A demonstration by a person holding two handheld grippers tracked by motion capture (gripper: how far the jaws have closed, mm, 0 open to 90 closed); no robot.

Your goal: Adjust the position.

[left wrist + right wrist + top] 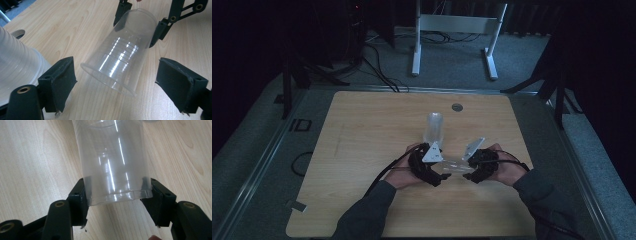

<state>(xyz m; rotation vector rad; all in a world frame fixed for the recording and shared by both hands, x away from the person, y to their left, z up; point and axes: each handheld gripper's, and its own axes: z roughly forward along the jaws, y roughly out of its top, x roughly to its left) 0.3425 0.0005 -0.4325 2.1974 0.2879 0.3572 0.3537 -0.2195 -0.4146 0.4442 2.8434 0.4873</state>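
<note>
Wooden desk (362,150), dim room: my right gripper (116,195) clamps the clear cup (122,57); left gripper (116,82) jaws spread, touching nothing.

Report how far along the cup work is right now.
Done: one clear cup is off the cup stack, which stands upside down on the table. In hand: the right gripper clamps that cup by its base and holds it on its side between both hands; the left gripper is open, its pads clear of the rim. Left: setting this cup down somewhere, probably, and the rest of the stack.
</note>
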